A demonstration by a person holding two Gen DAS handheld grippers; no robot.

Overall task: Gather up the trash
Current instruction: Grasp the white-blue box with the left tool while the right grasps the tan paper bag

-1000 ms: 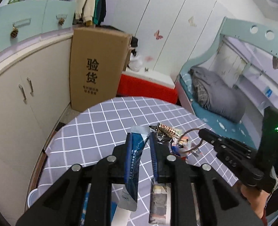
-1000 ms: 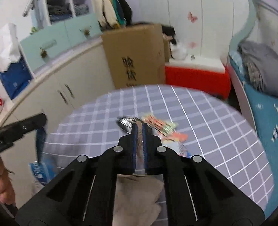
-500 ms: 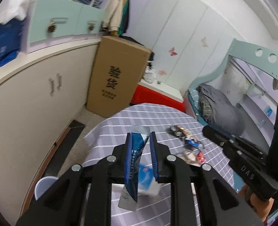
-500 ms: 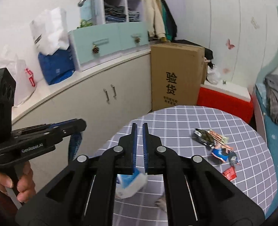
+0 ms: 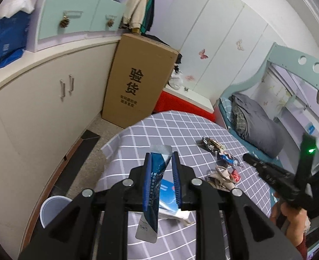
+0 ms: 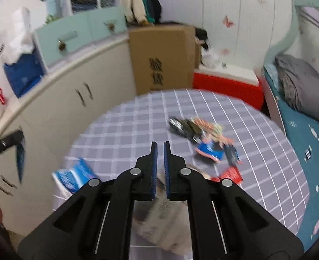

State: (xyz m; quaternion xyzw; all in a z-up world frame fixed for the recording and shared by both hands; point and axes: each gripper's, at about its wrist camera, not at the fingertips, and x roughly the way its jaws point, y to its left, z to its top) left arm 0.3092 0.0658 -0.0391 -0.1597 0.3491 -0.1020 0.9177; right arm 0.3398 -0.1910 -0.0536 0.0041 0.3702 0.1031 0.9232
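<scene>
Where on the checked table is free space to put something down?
The far half of the table, toward the cardboard box, is bare. The right rim past the wrapper pile is free too. The near edge is crowded: blue packet, crumpled paper.

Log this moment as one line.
left gripper: shut on blue wrapper | right gripper: shut, empty | bin: beside table
</scene>
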